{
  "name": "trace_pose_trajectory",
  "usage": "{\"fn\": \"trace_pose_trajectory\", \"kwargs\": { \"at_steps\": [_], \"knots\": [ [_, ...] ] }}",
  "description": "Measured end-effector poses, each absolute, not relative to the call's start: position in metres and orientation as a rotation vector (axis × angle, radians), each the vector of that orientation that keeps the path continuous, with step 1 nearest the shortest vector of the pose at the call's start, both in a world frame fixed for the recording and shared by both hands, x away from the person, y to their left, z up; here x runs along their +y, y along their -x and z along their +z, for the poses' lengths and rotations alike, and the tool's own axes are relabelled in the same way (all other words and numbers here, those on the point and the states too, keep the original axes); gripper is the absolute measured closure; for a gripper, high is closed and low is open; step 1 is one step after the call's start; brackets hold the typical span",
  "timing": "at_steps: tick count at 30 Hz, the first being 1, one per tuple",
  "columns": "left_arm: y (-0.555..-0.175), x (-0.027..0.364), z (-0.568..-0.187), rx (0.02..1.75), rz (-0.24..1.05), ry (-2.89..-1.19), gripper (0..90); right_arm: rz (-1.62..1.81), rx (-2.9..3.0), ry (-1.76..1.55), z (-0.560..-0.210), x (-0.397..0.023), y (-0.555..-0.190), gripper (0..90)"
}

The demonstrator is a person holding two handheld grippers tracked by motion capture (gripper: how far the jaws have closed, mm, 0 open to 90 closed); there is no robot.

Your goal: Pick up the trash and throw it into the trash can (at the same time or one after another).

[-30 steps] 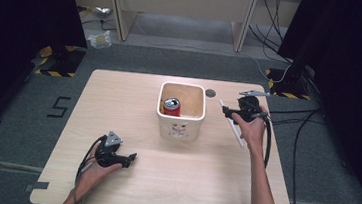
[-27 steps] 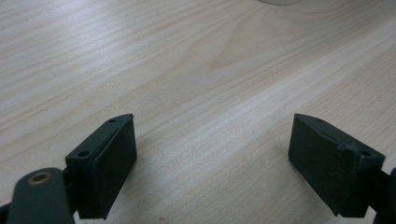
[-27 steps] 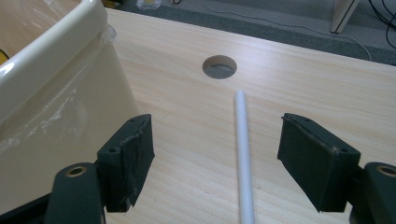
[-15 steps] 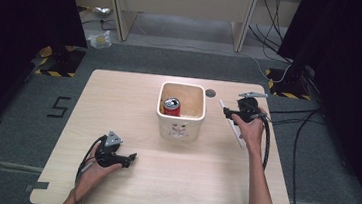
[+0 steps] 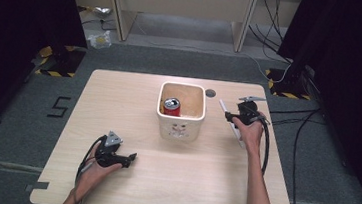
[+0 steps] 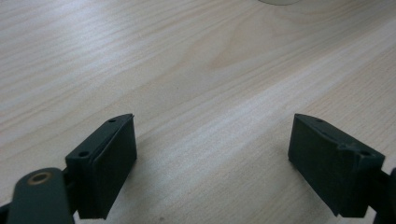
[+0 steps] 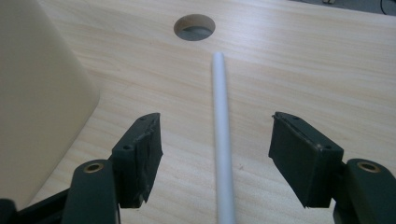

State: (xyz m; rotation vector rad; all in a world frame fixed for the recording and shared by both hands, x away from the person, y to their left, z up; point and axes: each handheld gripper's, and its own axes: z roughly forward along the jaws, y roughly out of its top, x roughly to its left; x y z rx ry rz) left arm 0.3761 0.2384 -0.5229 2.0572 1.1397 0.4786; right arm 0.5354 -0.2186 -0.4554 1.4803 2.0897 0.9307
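Note:
A thin white stick (image 7: 219,93) lies on the wooden table, right of a cream bin (image 5: 180,129); its far end (image 5: 223,106) shows in the high view. My right gripper (image 7: 215,149) hangs low over it, open. Its jaws have just been closing, with the stick between them and neither pad touching it. In the high view the right gripper (image 5: 230,117) points toward the bin. A red can (image 5: 171,106) stands upright inside the bin. My left gripper (image 5: 131,158) rests at the table's front left, open over bare wood (image 6: 212,154).
A round cable hole (image 7: 194,27) is cut in the tabletop just past the stick's far end and shows behind the bin (image 5: 211,92). The bin's wall (image 7: 37,93) is close on the left of my right gripper. Cables trail off the table's right side.
My right gripper has sunk a little toward the stick. The left hand and gripper have stayed put.

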Motion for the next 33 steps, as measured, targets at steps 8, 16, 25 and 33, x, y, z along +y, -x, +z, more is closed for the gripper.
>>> {"fn": "trace_pose_trajectory", "kwargs": {
  "at_steps": [8, 16, 25, 33],
  "knots": [
    [-0.376, 0.238, -0.523, 1.139, 0.478, -2.057, 14.6, 0.898, 2.104, -1.504, -0.465, -0.22, -0.539, 34.4],
    [-0.376, 0.238, -0.523, 1.139, 0.478, -2.057, 14.6, 0.893, 2.115, -1.513, -0.473, -0.221, -0.542, 37.2],
    [-0.376, 0.238, -0.523, 1.139, 0.478, -2.056, 14.6, 0.88, 2.142, -1.505, -0.479, -0.219, -0.544, 41.7],
    [-0.376, 0.238, -0.523, 1.139, 0.478, -2.056, 14.6, 0.843, 2.154, -1.504, -0.485, -0.216, -0.547, 47.6]
  ]
}}
